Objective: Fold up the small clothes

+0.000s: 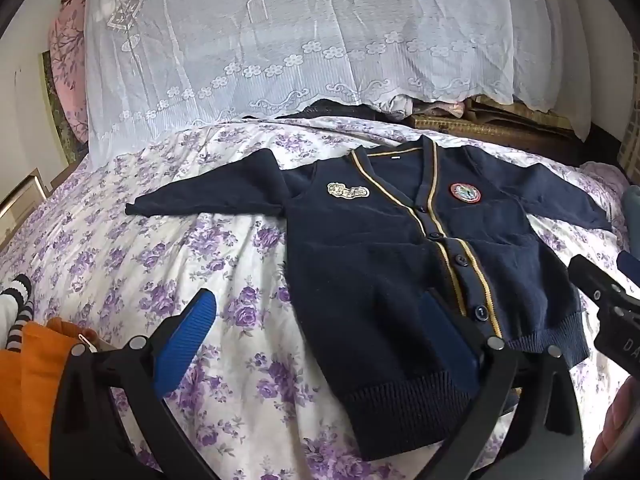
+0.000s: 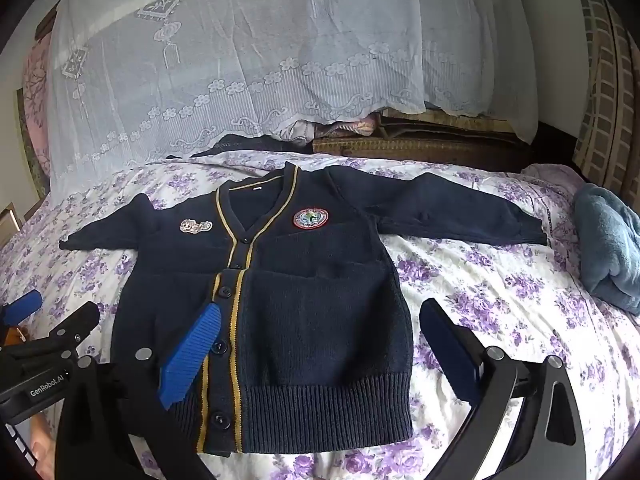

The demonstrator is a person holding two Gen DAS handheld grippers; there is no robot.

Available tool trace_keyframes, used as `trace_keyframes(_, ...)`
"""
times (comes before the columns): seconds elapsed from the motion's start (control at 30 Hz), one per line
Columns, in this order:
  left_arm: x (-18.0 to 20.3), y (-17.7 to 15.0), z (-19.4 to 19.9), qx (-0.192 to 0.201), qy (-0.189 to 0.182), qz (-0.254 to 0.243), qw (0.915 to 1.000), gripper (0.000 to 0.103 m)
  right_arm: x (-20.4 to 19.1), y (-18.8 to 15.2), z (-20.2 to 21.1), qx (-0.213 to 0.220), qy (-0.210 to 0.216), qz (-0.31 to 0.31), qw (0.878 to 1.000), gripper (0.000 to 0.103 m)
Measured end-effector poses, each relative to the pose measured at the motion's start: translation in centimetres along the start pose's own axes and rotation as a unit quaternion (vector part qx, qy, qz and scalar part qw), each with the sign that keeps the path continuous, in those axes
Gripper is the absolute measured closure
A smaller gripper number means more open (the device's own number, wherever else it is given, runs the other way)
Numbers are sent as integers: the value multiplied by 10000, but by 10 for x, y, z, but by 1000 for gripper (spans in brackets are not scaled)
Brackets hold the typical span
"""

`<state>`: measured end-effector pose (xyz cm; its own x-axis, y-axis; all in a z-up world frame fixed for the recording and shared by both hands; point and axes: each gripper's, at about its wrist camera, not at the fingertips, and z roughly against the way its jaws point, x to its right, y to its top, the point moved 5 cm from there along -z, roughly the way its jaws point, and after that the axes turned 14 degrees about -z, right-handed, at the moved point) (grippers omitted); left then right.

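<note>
**Soft knit cardigan lies flat on the bed, ready for the first fold**

The navy cardigan (image 2: pixel 280 300) lies face up on the bed (image 2: pixel 500 300), on a sheet with purple flowers. It is buttoned, the collar points away from the cameras, and both sleeves are spread out to the sides. The ribbed hem (image 2: pixel 320 412) is the part nearest to both grippers. No fold is made yet, so I judge the task is at its beginning for this garment.

The left gripper (image 1: pixel 320 340) hovers above the hem corner on its side, with its fingers (image 1: pixel 188 332) spread wide and nothing between them. The right gripper (image 2: pixel 320 344) is also fully released; its blue finger is in front of the button band (image 2: pixel 236 320) and the other one above the bare sheet just beside the cardigan's edge. Neither seems to press on the cloth.

The cardigan looks like a thick knit: light, soft and limp, not slippery and not fragile. It will probably sag and stretch when it is lifted at one point only, so each side is better held at two places or dragged over the sheet. The ribbed hem and the sleeve cuff (image 2: pixel 536 236) are denser and should give the firmest hold. The shoulder seam is a good second place. The round badge (image 2: pixel 310 218) and the buttons are stiff, so I would not pinch there. A shallow pinch could also take the sheet under it.
</note>
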<state>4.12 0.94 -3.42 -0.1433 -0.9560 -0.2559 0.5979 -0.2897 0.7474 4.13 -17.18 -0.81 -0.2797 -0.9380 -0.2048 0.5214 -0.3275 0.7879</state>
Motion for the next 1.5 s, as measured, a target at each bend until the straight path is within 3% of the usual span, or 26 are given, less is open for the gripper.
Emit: trace_keyframes(1.5, 0, -5, -3, -91, 5, 34, 10000, 4, 3, 2, 4, 23, 72, -120, 9999, 3)
